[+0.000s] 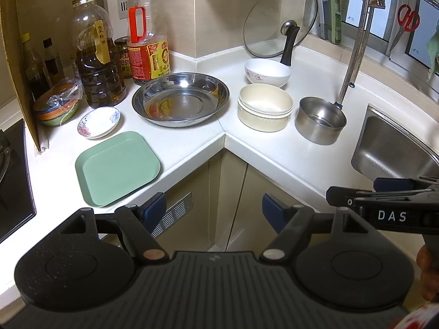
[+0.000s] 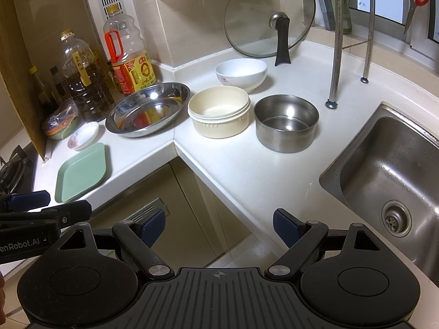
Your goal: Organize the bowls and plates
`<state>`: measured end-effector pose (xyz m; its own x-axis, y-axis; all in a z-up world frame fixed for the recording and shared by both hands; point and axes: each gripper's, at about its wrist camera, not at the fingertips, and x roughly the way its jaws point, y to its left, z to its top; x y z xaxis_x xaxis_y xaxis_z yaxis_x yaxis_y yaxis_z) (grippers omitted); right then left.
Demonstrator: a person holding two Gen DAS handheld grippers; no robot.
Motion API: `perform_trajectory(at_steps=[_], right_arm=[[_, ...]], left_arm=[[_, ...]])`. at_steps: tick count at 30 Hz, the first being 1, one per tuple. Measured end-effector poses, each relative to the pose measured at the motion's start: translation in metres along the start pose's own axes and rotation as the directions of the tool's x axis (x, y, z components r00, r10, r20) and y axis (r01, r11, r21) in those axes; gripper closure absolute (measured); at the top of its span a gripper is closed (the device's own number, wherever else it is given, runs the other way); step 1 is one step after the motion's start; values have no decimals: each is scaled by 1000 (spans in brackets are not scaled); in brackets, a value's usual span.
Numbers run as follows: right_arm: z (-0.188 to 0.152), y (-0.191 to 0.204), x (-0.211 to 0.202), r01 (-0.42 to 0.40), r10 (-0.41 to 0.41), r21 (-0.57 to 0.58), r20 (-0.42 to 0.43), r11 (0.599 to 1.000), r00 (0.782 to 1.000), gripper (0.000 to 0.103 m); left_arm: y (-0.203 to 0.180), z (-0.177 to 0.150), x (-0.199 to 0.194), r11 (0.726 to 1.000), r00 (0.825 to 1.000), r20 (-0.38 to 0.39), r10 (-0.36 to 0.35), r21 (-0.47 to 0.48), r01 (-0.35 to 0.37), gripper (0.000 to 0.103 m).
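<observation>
My left hand-held gripper (image 1: pixel 214 212) and right hand-held gripper (image 2: pixel 219 227) hang spread, empty, short of the desk (image 2: pixel 247 170) with its green plate (image 1: pixel 118 168).

Ahead of the spread jaws we count one square pale-green plastic plate (image 1: pixel 118 168), one small white saucer with a flower print (image 1: pixel 99 122), and one wide shallow stainless-steel dish (image 1: pixel 180 99). Further ahead and to the right stand three bowls: one cream ribbed plastic bowl (image 1: pixel 264 107), one white ceramic bowl with a pink flower (image 1: pixel 267 72), and one straight-sided stainless-steel bowl (image 1: pixel 320 120). Far ahead on the left we see two large clear oil bottles (image 1: pixel 96 60), one round glass pot lid (image 1: pixel 279 19) leaning behind the bowls, and one pair of red-handled scissors (image 1: pixel 407 22).
</observation>
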<state>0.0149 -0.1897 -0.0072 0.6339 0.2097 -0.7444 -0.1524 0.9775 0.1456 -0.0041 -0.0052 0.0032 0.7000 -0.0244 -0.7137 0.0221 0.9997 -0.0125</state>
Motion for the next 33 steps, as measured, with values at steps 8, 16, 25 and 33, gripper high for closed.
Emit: perform_trajectory(at_steps=[8, 16, 25, 33], right_arm=[[0, 0, 1, 3, -3, 4, 1, 1000, 1000, 17], [2, -4, 0, 0, 0, 7, -1, 1000, 1000, 17], [6, -15, 5, 1, -1, -4, 22, 1000, 1000, 17], [5, -9, 12, -12, 21, -114, 82, 993, 996, 17]], left_arm=[[-7, 3, 0, 1000, 1000, -1, -2, 3, 2, 27], [-13, 4, 4, 1000, 1000, -4, -3, 3, 3, 27], [-22, 9, 11, 1000, 1000, 2, 16, 5, -16, 27], [-23, 6, 16, 997, 998, 6, 70, -22, -70, 27]])
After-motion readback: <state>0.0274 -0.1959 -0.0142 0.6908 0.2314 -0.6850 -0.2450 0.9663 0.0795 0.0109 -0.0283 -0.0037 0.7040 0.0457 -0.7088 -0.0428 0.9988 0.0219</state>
